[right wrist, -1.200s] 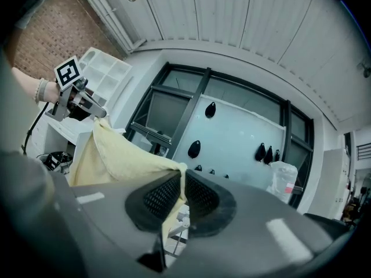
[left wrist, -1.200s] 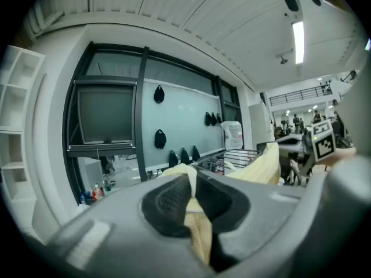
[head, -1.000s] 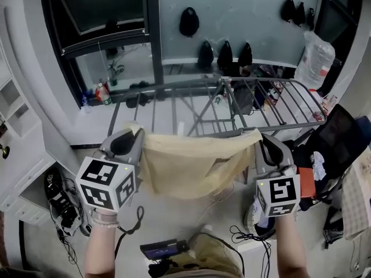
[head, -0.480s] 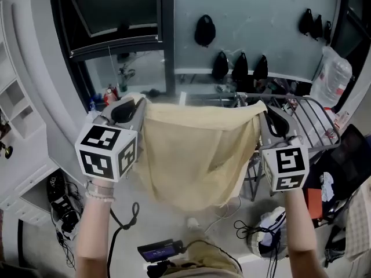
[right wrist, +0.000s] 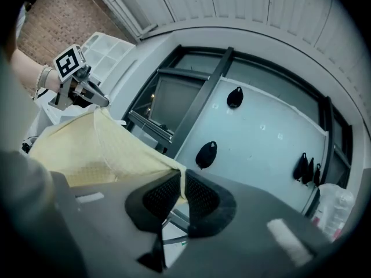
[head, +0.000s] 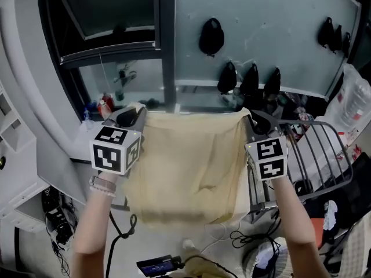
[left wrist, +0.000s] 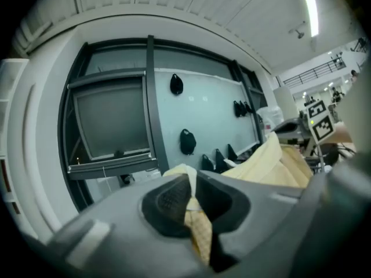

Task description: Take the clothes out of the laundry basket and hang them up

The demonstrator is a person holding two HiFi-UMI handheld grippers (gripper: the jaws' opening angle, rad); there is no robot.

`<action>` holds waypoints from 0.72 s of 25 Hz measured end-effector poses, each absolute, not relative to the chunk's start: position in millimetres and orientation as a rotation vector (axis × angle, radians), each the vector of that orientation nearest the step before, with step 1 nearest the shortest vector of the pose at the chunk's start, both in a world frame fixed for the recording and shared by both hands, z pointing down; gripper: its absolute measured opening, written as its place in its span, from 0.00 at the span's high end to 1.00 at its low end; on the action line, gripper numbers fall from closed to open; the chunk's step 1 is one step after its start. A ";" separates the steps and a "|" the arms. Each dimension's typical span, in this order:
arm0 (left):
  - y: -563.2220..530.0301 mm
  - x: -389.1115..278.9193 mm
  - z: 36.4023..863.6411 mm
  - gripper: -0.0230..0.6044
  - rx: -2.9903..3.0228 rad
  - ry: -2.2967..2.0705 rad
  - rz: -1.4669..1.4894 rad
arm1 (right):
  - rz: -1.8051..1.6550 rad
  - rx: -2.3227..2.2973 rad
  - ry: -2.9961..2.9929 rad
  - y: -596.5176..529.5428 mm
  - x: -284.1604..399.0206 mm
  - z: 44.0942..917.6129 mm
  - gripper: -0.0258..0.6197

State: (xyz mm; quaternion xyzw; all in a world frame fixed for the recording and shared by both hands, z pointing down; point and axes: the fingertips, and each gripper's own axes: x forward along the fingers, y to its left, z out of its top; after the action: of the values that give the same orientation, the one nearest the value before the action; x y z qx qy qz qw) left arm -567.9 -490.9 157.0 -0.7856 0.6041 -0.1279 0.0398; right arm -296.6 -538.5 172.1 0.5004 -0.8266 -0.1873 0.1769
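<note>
The left gripper [head: 132, 113] and the right gripper [head: 254, 120] each pinched a top corner of the yellow garment [head: 191, 167], spread out in the air beside the drying rack [head: 327, 155]. Removal appeared complete, but hanging was not yet done.

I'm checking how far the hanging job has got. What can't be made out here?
- Drying rack, head view: left part hidden behind the yellow cloth and right gripper.
- Cloth's lower edge, both gripper views: blocked by each gripper's own body.
- Laundry basket: not identifiable in any view; floor clutter is cut off by the head view's bottom edge.
</note>
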 end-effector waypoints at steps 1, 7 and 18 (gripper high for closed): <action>-511.0 -570.0 162.3 0.94 -2.409 1.863 -0.401 | -0.514 1.412 -2.329 -560.3 -298.6 178.0 0.92; -608.7 -579.9 210.5 0.94 -2.421 1.920 -0.516 | -0.443 1.360 -2.286 -666.8 -312.2 217.0 0.92; -679.0 -582.0 382.2 0.90 -2.632 1.966 -0.809 | -0.064 1.120 -2.230 -738.0 -329.2 392.2 0.91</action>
State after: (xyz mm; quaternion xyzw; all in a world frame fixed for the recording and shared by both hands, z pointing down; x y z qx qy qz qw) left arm -582.0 -679.0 382.2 -0.7724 0.5767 -0.2373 -0.1205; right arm -329.2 -738.0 392.2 0.4257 -0.8471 -0.0244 0.3172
